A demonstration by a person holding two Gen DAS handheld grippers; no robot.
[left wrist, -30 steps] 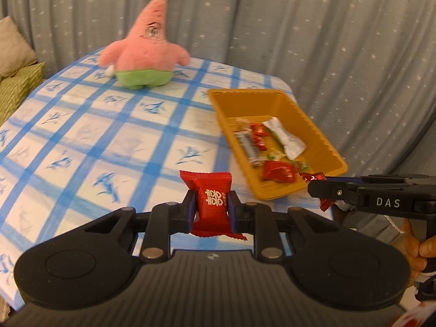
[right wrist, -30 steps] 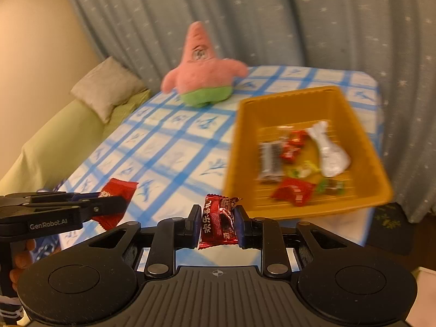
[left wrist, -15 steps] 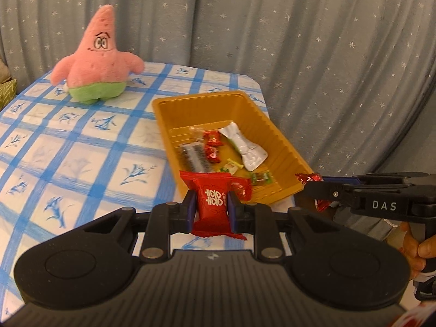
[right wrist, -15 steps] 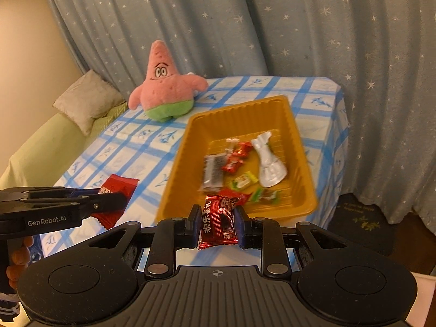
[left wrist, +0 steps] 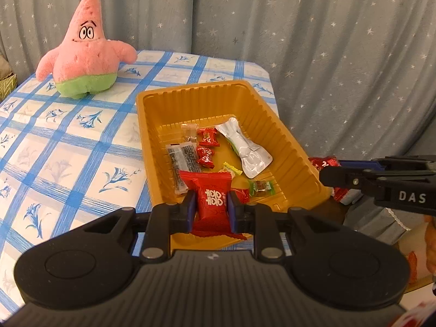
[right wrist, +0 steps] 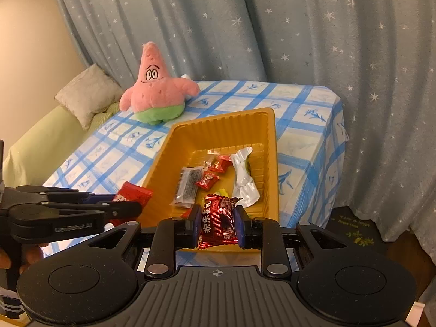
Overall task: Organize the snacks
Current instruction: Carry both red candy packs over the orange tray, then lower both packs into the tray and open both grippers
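Pinching a bright red snack packet (left wrist: 212, 201) between its pads, the left hand-held gripper (left wrist: 211, 207) hangs over the near end of the yellow tray (left wrist: 288, 141). Beside it the right hand-held gripper (right wrist: 216, 222) is clamped on a dark red snack packet (right wrist: 218, 222). More wrapped snacks lie inside the tray on the checked worktop (left wrist: 68, 147).

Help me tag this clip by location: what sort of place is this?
Most likely a home living room or bedroom: a star-print curtain behind a table with a blue-checked cloth, a pink plush toy, and a cushion on a green sofa.
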